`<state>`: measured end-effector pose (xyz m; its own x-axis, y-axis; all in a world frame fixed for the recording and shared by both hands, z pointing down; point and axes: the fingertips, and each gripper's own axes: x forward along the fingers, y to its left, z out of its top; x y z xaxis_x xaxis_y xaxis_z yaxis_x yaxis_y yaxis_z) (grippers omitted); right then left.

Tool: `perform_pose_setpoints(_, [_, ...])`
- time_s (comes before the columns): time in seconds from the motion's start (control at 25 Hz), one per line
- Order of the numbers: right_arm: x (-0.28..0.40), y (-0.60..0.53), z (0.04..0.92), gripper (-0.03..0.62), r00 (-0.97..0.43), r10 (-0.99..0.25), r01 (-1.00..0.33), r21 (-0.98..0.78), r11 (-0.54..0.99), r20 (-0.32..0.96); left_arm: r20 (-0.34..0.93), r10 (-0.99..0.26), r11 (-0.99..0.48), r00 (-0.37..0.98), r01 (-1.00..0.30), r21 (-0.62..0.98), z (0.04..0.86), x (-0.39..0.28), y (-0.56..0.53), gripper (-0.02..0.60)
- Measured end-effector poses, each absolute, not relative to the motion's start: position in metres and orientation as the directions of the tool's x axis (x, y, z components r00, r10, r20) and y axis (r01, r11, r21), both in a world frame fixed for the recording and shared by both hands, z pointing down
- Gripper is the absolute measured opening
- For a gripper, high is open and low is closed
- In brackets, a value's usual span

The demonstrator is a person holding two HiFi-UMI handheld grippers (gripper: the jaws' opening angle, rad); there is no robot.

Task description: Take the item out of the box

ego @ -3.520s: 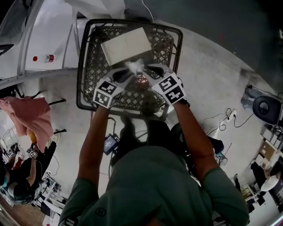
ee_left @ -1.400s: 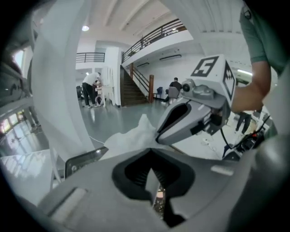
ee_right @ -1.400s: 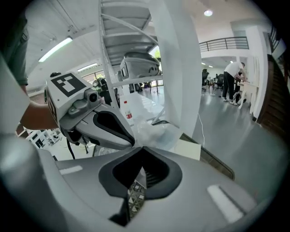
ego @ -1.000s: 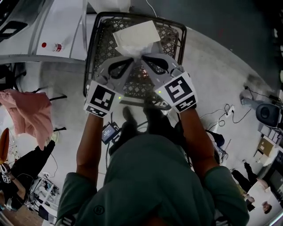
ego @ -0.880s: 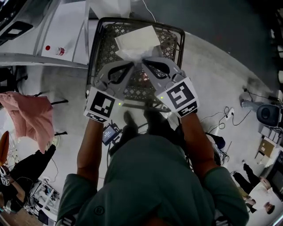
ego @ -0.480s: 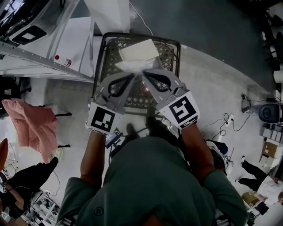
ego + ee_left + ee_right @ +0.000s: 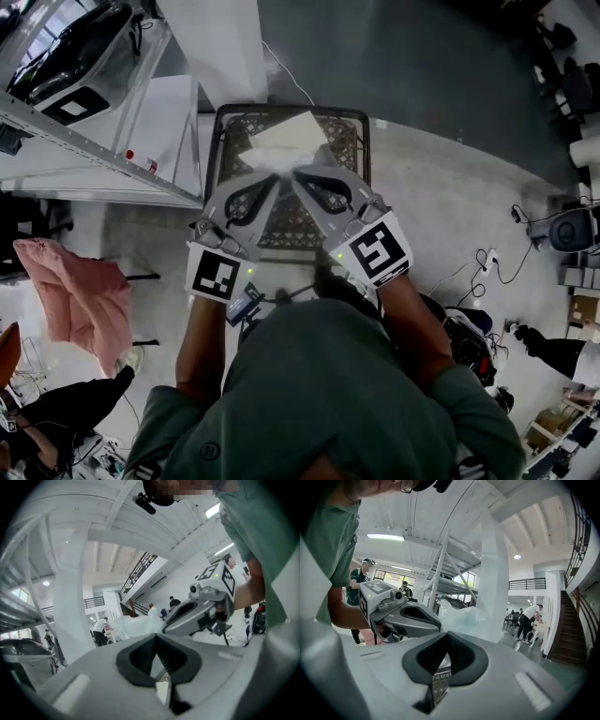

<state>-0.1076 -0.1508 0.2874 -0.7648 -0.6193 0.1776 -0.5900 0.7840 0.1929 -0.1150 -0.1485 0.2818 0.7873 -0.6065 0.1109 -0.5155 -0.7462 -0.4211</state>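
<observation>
A crumpled clear plastic bag (image 7: pixel 284 165) hangs above a black lattice crate (image 7: pixel 221 141) on the floor. Both grippers pinch it from either side. My left gripper (image 7: pixel 277 177) is shut on the bag's left part and my right gripper (image 7: pixel 297 174) is shut on its right part, tips almost touching. A flat white box (image 7: pixel 286 136) lies in the crate's far end, partly behind the bag. In the left gripper view the bag (image 7: pixel 133 625) shows past my closed jaws beside the right gripper (image 7: pixel 165 627). The right gripper view shows the bag (image 7: pixel 461 617) next to the left gripper (image 7: pixel 439 623).
Metal shelving (image 7: pixel 103 131) with a small red-capped bottle (image 7: pixel 141 160) stands left of the crate, and a white pillar (image 7: pixel 225 42) rises behind it. A pink cloth (image 7: pixel 80 291) lies at the left. Cables (image 7: pixel 469 272) and gear lie on the floor at the right.
Both grippers, still pinching the bag, have risen well above the crate, which now looks smaller and farther below. The head view has swung to show more shelving and pillar.
</observation>
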Motion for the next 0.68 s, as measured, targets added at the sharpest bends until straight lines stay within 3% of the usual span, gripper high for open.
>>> perform_pose_setpoints(0.68, [-0.091,-0.157,0.272,0.006,-0.759,-0.631,-0.601,0.201,0.773,0.161,0.061,-0.602,-0.725,0.796,-0.514,-0.458,0.266,-0.099,-0.155,0.002])
